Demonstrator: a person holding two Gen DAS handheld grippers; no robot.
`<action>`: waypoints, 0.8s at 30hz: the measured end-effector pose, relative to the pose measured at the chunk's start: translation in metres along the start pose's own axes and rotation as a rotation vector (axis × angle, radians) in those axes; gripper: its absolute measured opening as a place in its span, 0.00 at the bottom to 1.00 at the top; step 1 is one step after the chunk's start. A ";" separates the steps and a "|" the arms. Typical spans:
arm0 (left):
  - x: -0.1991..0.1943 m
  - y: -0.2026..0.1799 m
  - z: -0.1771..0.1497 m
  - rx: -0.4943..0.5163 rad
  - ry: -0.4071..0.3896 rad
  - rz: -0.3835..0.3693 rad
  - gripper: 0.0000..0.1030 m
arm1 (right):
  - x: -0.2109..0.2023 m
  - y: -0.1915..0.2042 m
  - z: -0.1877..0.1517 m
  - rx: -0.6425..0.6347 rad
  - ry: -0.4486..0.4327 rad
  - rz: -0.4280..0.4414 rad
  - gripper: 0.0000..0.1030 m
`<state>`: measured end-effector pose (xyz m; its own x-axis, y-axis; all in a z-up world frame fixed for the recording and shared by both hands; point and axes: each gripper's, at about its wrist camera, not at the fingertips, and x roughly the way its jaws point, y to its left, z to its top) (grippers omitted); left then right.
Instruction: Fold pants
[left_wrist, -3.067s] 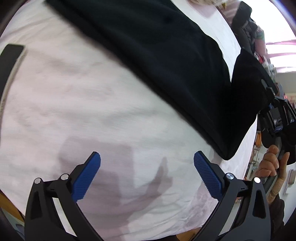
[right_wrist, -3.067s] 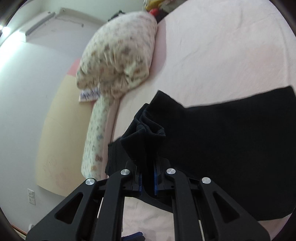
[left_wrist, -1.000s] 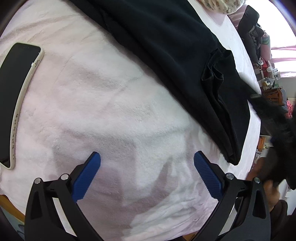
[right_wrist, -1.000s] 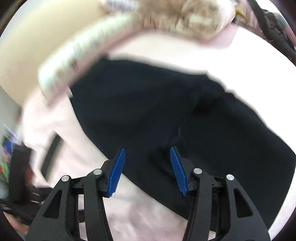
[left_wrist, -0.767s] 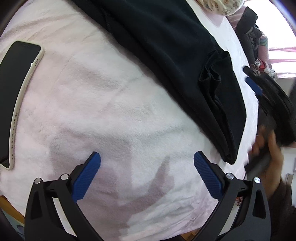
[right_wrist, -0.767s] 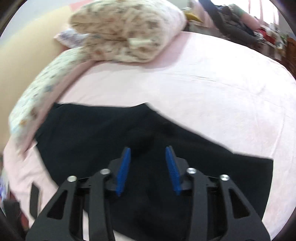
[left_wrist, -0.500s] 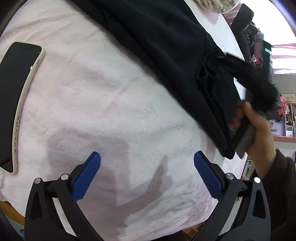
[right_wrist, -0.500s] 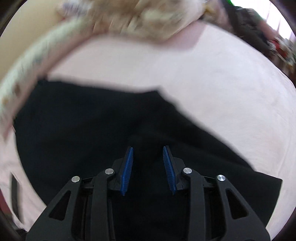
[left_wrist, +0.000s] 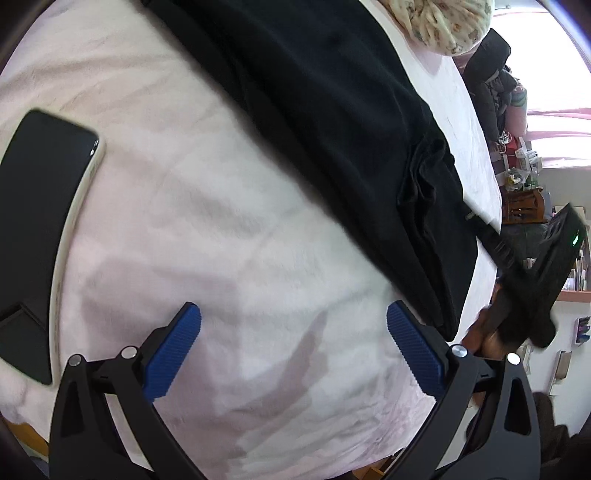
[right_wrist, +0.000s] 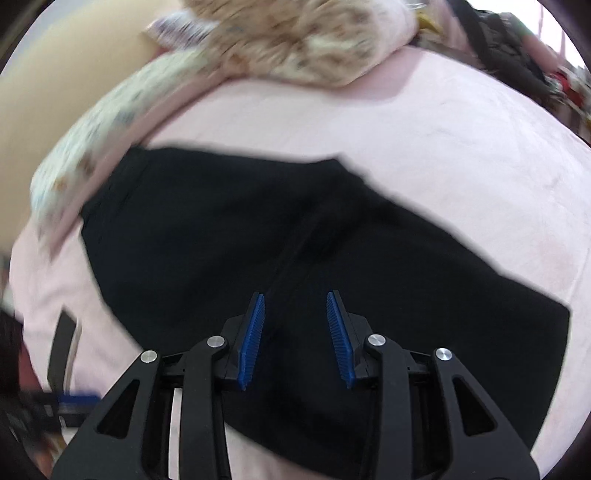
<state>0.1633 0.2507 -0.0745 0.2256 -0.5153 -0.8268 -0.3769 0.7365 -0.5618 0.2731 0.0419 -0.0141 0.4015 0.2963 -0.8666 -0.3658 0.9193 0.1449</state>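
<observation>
Both right fingers stood apart, right over the black pants. Left gripper gaped wide over bare blanket, pants up and to its right.

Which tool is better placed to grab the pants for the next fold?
Right, probably. The right tool hangs open directly over the black pants; the left tool, also open, is over bare pink bedsheet beside them.

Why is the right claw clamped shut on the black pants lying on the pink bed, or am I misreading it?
Slightly. The right claw is open, not clamped: the right wrist view shows its blue fingers apart above the black pants, which do lie on the pink bed.
</observation>
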 end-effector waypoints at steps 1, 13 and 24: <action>-0.002 0.000 0.003 0.009 -0.007 -0.001 0.98 | 0.006 0.006 -0.002 -0.021 0.019 0.010 0.37; -0.058 0.060 0.054 -0.230 -0.189 -0.148 0.98 | 0.033 0.037 -0.008 -0.184 0.190 -0.047 0.42; -0.077 0.109 0.138 -0.520 -0.297 -0.403 0.98 | -0.023 -0.003 0.003 0.191 0.102 0.106 0.62</action>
<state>0.2286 0.4311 -0.0764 0.6445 -0.5073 -0.5720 -0.5746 0.1720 -0.8001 0.2676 0.0329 0.0063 0.2789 0.3751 -0.8840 -0.2319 0.9196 0.3170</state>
